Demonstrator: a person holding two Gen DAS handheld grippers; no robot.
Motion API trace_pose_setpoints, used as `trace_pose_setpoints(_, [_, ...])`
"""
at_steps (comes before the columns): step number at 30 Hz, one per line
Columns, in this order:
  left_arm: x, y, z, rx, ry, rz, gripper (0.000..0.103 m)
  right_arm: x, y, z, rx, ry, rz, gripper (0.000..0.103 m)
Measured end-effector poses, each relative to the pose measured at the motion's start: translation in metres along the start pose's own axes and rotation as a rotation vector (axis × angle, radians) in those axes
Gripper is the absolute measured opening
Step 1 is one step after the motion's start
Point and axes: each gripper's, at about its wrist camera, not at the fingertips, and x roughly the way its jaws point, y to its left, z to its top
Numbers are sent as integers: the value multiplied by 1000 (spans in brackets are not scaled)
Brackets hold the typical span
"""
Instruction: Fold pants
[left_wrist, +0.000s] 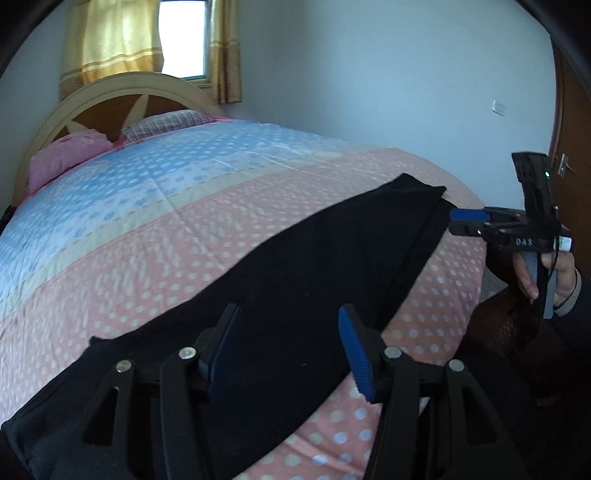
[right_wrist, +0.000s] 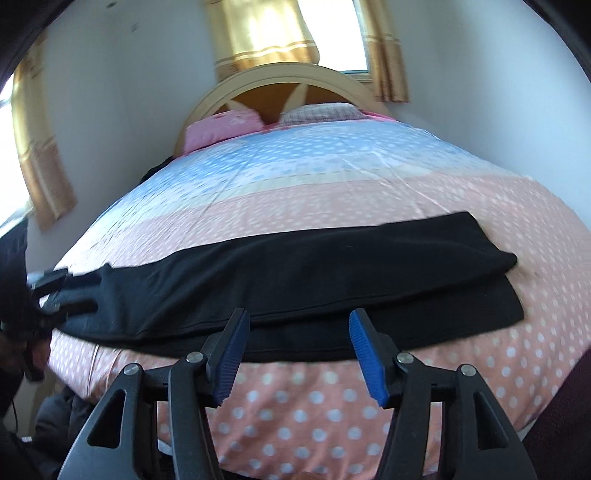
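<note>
Black pants (left_wrist: 295, 266) lie flat along the near edge of the bed, one leg folded over the other; in the right wrist view (right_wrist: 314, 277) they stretch left to right. My left gripper (left_wrist: 291, 347) is open and empty just above the pants' waist end. My right gripper (right_wrist: 297, 347) is open and empty, hovering over the pants' near edge. The right gripper also shows in the left wrist view (left_wrist: 465, 221) by the leg hems. The left gripper shows blurred in the right wrist view (right_wrist: 48, 291) at the waist end.
The bed cover (left_wrist: 155, 206) has pink, cream and blue dotted bands. Pillows (left_wrist: 70, 155) and a curved headboard (left_wrist: 122, 85) are at the far end. A wooden door (left_wrist: 569, 122) stands right. Curtains (right_wrist: 266, 33) hang behind the headboard.
</note>
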Motion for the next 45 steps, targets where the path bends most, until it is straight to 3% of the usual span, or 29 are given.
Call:
trace_pose_setpoints(8, [38,-44,-2,89,75,-85,58,1,-30,-2,97,7,-25,58])
trace_pose_setpoints(13, [48,-50,-10,127,117,-45,59,4,-30,-4,96,13,-21,58])
trace_pose_setpoints(17, [54,-42,-11,101,131,-40,58,6,-35,-5,124,17,-15,58])
trace_pose_setpoints(21, [58,-39,-16,96,151,-43,48,4,-45,-5,176,13,-15,58])
trace_pose_setpoints(24, [56,-42,-16,104,145,-47,47,3,-53,-4,211,11,-34,58])
trace_pose_setpoints(27, [59,-44,-15,125,155,-41,34,0,-64,-3,265,1,-25,58])
trace_pose_setpoints(30, [65,-42,-11,111,160,-48,28,-4,-73,0,292,-16,-32,58])
trace_pose_setpoints(40, [69,-39,-11,90,156,-45,29,-7,-129,24,430,-73,-68,58])
trace_pose_setpoints(45, [66,-29,-9,50,150,-53,11,4,-158,28,511,-68,-105,58])
